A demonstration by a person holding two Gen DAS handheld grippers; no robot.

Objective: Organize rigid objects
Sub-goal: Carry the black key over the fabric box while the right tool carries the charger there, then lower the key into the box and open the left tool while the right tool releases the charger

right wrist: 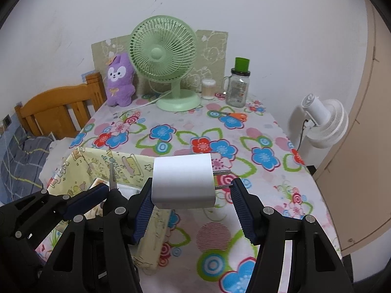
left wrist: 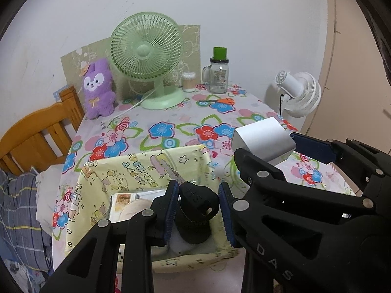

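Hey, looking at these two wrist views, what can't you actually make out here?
- Yellow box contents: in the left wrist view, the left gripper and its black-headed key cover most.
- Charger far side: in the right wrist view, unclear whether the right gripper pad touches its prongs.
- Jar label: too small.

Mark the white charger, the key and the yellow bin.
white charger (right wrist: 183, 180), right wrist view, front face.
key (left wrist: 196, 201), left wrist view, black head.
yellow bin (left wrist: 136, 168), left wrist view, inner back wall.
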